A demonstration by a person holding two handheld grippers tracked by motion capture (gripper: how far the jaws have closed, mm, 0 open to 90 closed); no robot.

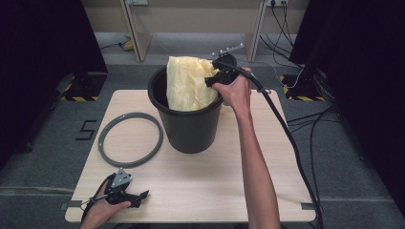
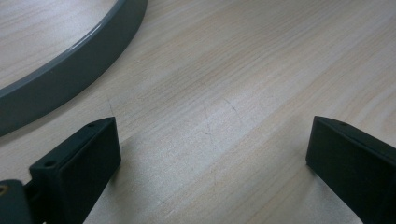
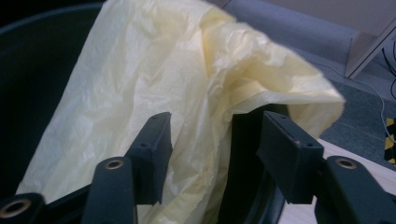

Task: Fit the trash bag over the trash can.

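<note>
So the biggest thing here is the pale wooden table (image 1: 200,191), and parked toward its far middle is the black round plastic bucket (image 1: 188,129). A crinkly pale-yellow plastic bag (image 1: 188,83) is stuffed partway into it, with most of it bunched up and sticking out above the rim, leaning toward the right side. Looks like the bucket is being lined, and the bag's edge is about to be pulled out over the rim.

Left of the bucket, a flat grey plastic ring (image 1: 130,139) is laid on the table, well apart from the action. It's probably kept there so it can be pressed onto the rim later to clamp the liner.

The right gripper (image 3: 212,144) is held up at the bucket's right rim, where the bag's loose edge sits. Its jaws are parted, with a fold of the yellow film and the rim's edge between them, but nothing seems to be pinched yet.

The left gripper (image 1: 136,196) is rested on the near left corner of the table, jaws spread wide over bare wood, nothing held. It's just kept out of the way.
</note>
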